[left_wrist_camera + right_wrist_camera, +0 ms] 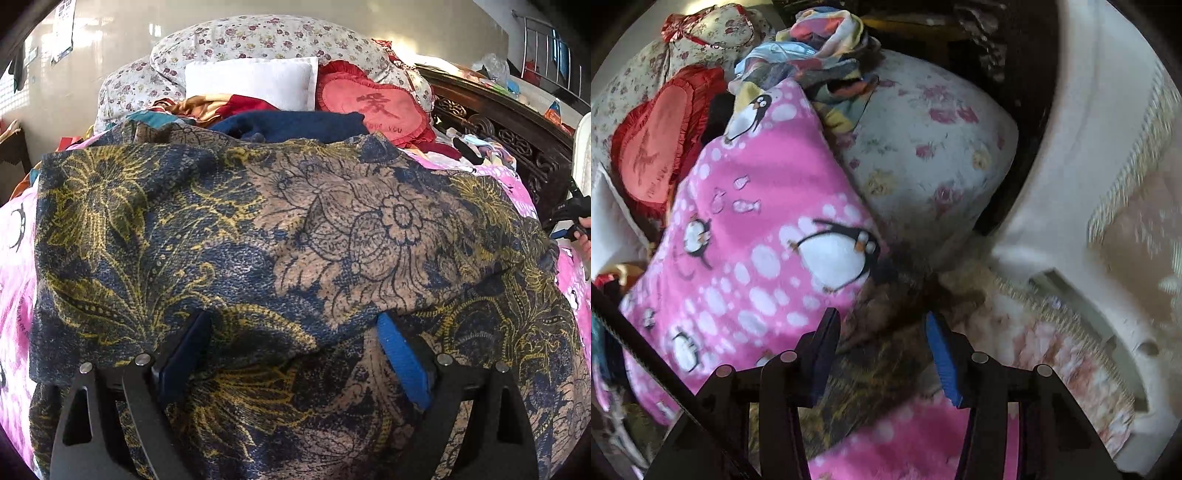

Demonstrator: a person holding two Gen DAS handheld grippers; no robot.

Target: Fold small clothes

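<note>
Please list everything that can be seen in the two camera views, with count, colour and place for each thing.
Patterned garment: one, dark blue with yellow and tan flowers, spread on the bed, filling the left wrist view.
Pink blanket: one, pink with penguins, under the garment.
Heart cushion: one, red, at the head of the bed.
White pillow: one, beside the heart cushion.
Flowered bedding: off-white with small flowers, piled behind the pillow.
Small clothes pile: several, mixed colours, at the top of the right wrist view.
Wooden bed frame: one, dark, carved.
Left hand-held gripper: black, blue pads, open over the garment.
Right hand-held gripper: same colours, garment's edge between its pads, grip unclear.
</note>
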